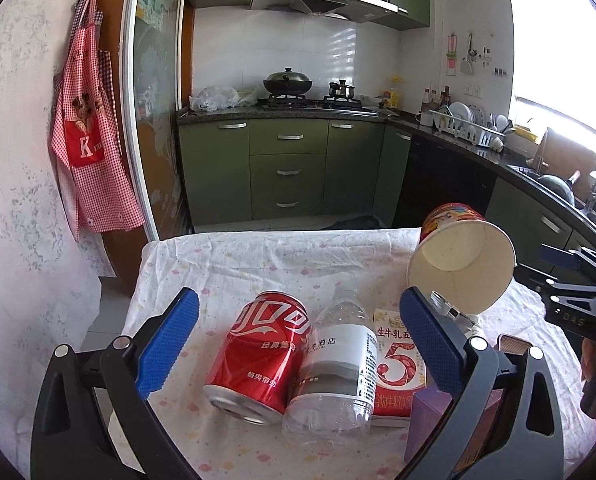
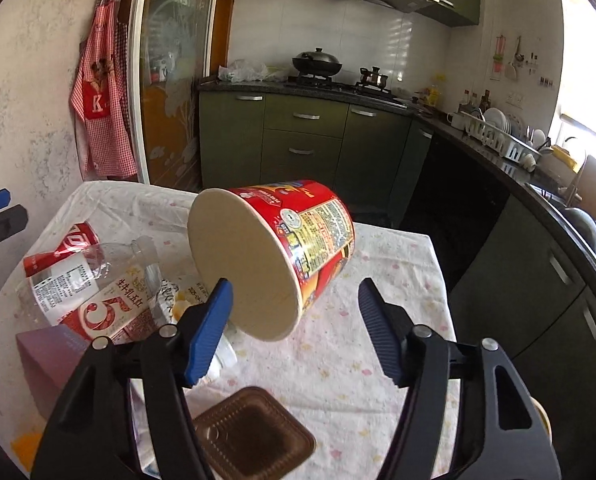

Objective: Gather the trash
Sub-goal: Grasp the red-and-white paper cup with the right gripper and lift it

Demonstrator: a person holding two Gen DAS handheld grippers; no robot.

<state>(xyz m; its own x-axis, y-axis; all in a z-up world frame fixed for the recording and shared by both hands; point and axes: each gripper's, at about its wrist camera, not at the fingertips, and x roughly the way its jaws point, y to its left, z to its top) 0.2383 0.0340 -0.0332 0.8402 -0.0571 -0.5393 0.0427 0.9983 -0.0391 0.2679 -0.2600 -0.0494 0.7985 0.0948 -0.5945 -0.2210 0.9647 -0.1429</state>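
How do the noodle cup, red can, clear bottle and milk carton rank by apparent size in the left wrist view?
1. Noodle cup
2. Clear bottle and red can: too alike to rank
3. Milk carton, partly hidden, so unsure

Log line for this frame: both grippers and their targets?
task: collect trash | left gripper: open, over red soda can and clear plastic bottle | right gripper: open at tilted red paper noodle cup, not gripped

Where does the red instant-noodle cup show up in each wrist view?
Left wrist: noodle cup at right of centre, its open mouth toward the camera.
Right wrist: same cup at centre, mouth facing left.
Shared landmark: red soda can lying on the table.
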